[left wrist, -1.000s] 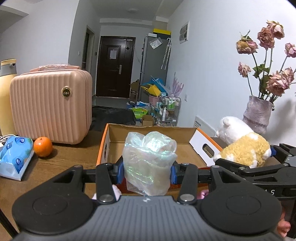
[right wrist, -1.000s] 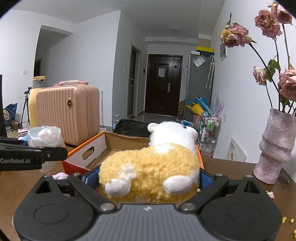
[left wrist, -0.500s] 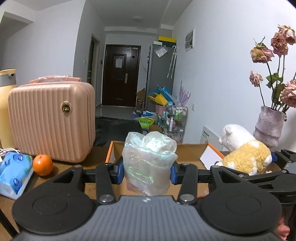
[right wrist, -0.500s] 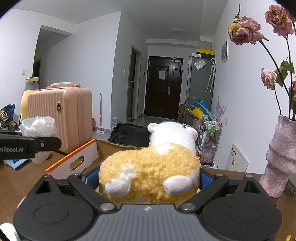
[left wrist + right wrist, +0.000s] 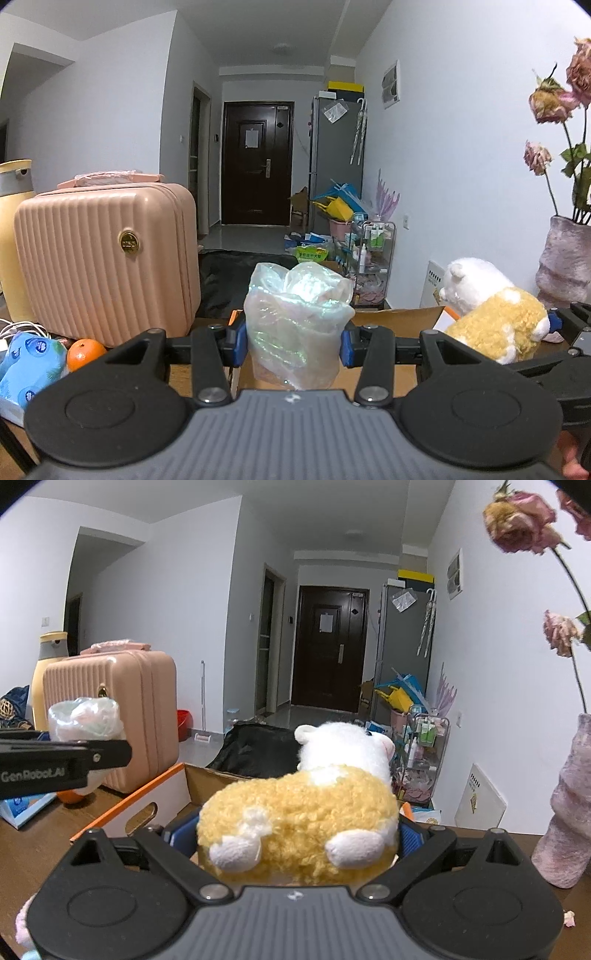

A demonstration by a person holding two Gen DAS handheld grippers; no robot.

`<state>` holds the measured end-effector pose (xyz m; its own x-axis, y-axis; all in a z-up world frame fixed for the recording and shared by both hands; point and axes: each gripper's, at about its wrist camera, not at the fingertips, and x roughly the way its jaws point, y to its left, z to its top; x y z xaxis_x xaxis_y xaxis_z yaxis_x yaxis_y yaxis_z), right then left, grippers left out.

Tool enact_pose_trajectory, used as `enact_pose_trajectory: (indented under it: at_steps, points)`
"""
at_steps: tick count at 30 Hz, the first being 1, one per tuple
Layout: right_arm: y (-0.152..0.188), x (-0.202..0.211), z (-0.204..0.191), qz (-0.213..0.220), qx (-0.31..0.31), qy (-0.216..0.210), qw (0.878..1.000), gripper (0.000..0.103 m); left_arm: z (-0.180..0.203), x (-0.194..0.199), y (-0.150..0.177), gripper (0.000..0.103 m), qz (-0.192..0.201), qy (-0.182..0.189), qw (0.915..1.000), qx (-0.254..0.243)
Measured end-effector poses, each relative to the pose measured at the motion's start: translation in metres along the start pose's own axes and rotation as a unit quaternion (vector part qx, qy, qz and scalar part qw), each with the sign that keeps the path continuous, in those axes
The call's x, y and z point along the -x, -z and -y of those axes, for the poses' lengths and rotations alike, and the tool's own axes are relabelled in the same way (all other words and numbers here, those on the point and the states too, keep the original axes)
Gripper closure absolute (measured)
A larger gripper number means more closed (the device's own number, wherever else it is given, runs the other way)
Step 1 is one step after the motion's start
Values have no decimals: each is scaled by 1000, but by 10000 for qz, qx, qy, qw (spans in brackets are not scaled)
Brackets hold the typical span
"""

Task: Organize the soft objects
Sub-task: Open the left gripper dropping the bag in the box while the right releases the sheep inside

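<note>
Risk: both loads are soft. My left tongs point(image 5: 291, 341) pinch the plastic bag point(image 5: 295, 317), my right tongs point(image 5: 297, 836) squeeze the plush toy point(image 5: 306, 812), both above the cardboard box point(image 5: 147, 805); either could slip and miss.

Brown wooden bench point(image 5: 40, 843) carries everything here. Ahead of the left claw point(image 5: 293, 341), directly under it: open cardboard box point(image 5: 155, 805) with orange edges. Left of that claw: pink ribbed case point(image 5: 107, 266) standing upright, an orange point(image 5: 85, 353) just in front of it, a blue tissue pack point(image 5: 27, 365) beside the orange, white cable point(image 5: 22, 326) behind the pack. A yellow bottle point(image 5: 13, 236) stands behind the case. Right of the right claw point(image 5: 297, 840): ridged pinkish vase point(image 5: 569, 812), upright.
</note>
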<state>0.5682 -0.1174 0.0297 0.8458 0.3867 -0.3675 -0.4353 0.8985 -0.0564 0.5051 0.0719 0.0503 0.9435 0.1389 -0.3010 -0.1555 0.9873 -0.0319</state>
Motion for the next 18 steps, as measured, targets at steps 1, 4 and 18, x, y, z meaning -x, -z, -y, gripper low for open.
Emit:
enact_pose_trajectory:
  at_steps: [1,4,18]
  points:
    - [0,-3,1,-29,4,-11,10000,4,1,-4,0,57,-20,-18,10000,-13]
    - [0,-13,-1,-128,40,13,9999,4,3,-15,0,57,-116,-52,9999,-35]
    - [19,-52,5,-659,-110,164,9976,4,-4,-63,21,58,-877,-254,9958,-47]
